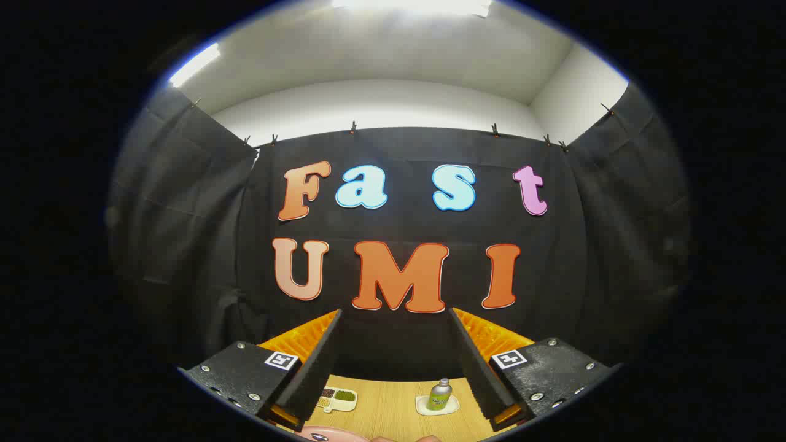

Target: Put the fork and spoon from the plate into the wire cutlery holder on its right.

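the claw (396, 362) is riding high and level with its fingers spread wide and gripping nothing, facing the booth wall rather than the work, which reads as a pose for lining up before any reach. the plate (334, 434) is peeking in just below the fingers on the desk (393, 405), something dark and shiny lying on it, maybe the spoon; a small bottle (439, 394) and a divided dish (338, 398) are sitting farther back.

Jaws wide apart; bottle (439, 394) ahead, table (393, 408) between.
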`<state>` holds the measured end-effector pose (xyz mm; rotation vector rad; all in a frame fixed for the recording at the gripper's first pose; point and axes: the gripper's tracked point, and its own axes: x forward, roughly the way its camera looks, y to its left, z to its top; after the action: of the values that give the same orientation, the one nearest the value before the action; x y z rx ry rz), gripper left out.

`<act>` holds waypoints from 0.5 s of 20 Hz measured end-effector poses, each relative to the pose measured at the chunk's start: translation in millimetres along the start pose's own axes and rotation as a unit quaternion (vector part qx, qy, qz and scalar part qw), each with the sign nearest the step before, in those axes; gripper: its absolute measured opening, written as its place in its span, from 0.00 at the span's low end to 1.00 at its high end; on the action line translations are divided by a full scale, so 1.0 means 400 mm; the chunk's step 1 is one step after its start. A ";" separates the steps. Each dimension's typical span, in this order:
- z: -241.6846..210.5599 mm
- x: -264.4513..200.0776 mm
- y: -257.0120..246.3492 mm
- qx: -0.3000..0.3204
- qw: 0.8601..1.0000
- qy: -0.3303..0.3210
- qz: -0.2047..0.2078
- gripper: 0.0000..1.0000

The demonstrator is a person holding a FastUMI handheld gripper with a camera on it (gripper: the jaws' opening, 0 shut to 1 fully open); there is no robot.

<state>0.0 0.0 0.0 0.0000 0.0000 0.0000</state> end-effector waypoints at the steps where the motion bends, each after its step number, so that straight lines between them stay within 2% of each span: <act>1: -0.002 -0.004 -0.002 0.000 1.000 0.001 -0.001 0.98; 10: -0.013 -0.043 -0.039 0.004 1.000 0.009 -0.023 0.99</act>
<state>-17.2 -15.7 -5.2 0.0075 0.0189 -0.0461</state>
